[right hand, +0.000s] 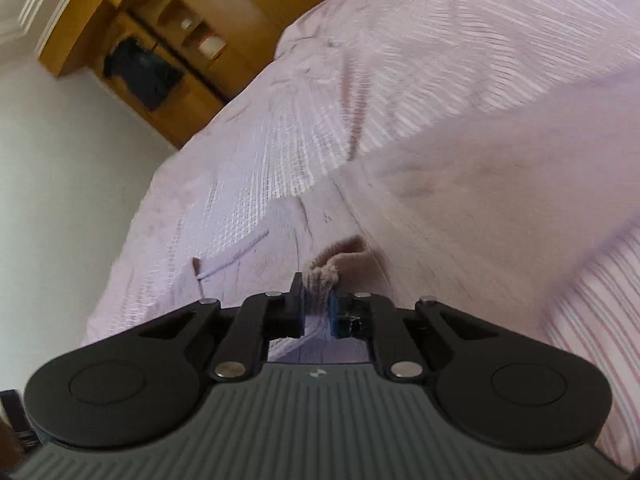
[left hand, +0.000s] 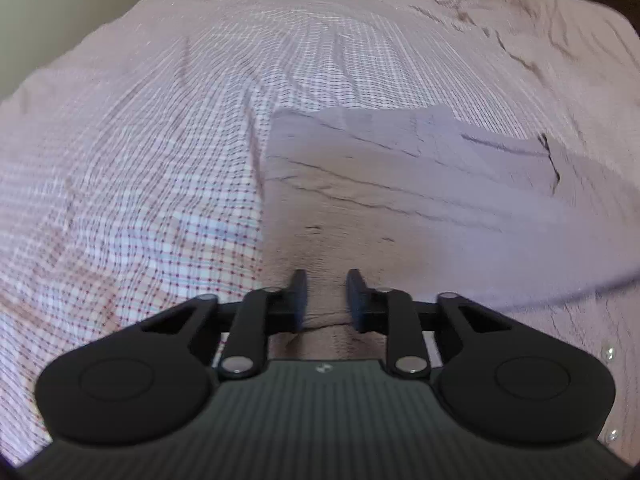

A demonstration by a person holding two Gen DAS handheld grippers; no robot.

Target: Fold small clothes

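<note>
Checked bedsheet (left hand: 140,140) under mauve garment (left hand: 400,184); wooden wardrobe (right hand: 160,52) behind.

My mauve-pink garment (left hand: 400,184) lies creased and partly folded on the checked bedsheet, one bunched edge (right hand: 320,276) lifted where I pinch it.

Checked bedsheet (left hand: 160,140) — wooden wardrobe (right hand: 160,52) beyond

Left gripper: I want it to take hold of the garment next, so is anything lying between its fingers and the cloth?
Nothing visible. The left gripper is open directly over the mauve garment, with only bare cloth between its fingers. The right gripper already pinches a bunched edge.
</note>
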